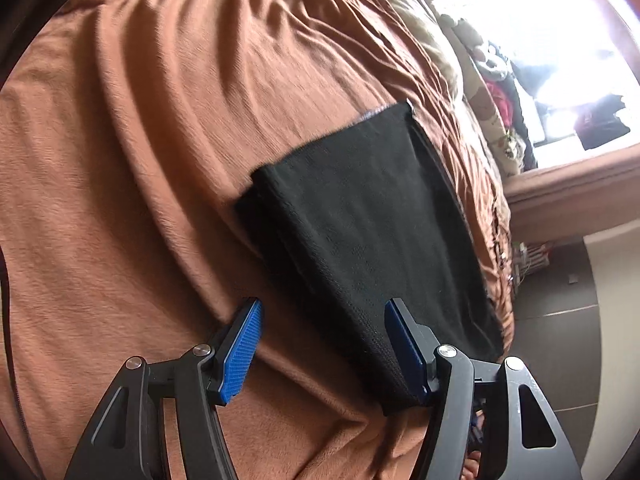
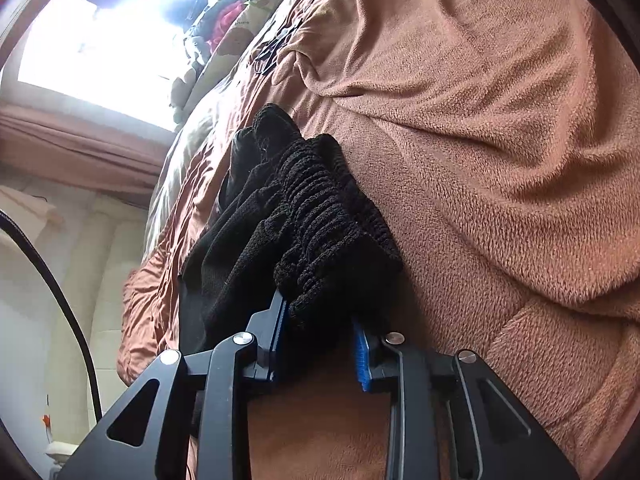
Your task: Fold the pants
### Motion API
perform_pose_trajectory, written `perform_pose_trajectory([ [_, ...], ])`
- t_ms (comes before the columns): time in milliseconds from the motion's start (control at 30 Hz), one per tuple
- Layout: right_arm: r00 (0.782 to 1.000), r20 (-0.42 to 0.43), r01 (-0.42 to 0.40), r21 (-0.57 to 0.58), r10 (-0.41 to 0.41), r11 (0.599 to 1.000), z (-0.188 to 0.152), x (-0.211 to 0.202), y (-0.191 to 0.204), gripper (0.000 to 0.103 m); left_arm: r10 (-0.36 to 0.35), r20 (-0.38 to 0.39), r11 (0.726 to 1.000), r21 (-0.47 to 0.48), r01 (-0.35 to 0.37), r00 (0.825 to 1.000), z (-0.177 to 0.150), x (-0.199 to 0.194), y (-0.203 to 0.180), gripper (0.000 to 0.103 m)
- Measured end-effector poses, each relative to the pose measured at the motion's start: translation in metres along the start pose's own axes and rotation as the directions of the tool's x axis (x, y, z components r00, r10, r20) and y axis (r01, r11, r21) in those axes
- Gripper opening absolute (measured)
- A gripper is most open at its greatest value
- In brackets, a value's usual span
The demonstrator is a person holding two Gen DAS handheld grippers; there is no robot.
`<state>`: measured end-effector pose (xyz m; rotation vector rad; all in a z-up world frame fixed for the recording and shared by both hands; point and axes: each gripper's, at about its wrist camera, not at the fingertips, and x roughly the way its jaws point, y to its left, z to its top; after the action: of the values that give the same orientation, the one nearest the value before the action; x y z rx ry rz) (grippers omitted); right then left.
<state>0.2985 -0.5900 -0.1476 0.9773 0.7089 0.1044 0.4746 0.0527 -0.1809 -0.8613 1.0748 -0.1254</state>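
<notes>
Black folded pants (image 1: 360,220) lie flat on a brown fleece blanket (image 1: 140,160) near the bed's right side. My left gripper (image 1: 323,308) hovers open over their near end; its right blue pad (image 1: 404,344) is above the black cloth and its left pad (image 1: 242,348) above the blanket. In the right wrist view the pants' ribbed elastic waistband (image 2: 320,216) is bunched up and lifted. My right gripper (image 2: 318,312) is shut on it, with black cloth filling the gap between the blue pads. The blanket (image 2: 500,160) rises in thick folds to the right.
A bright window (image 1: 540,40) stands beyond the bed, with plush toys and clothes (image 1: 492,76) piled by it. The bed's edge drops to a dark tiled floor (image 1: 560,300). A black cable (image 2: 60,292) curves along the pale wall at the left.
</notes>
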Motion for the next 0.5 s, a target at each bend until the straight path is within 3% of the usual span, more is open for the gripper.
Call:
perform_pose_trajectory([
  [267, 1.000, -0.004, -0.002, -0.003, 0.002, 1.000, 0.001, 0.002, 0.001, 0.026, 0.004, 0.015, 0.999, -0.038, -0.003, 1.000, 0.004, 0.017, -0.002, 0.065],
  [333, 1.000, -0.005, -0.004, -0.003, 0.004, 1.000, 0.001, 0.004, 0.000, 0.026, 0.015, 0.026, 0.999, -0.052, -0.013, 1.000, 0.007, 0.019, -0.001, 0.060],
  [500, 1.000, -0.005, -0.013, 0.000, 0.013, 1.000, 0.001, 0.007, -0.002, 0.026, 0.073, 0.059, 0.996, -0.054, -0.070, 0.996, 0.009, 0.018, 0.000, 0.028],
])
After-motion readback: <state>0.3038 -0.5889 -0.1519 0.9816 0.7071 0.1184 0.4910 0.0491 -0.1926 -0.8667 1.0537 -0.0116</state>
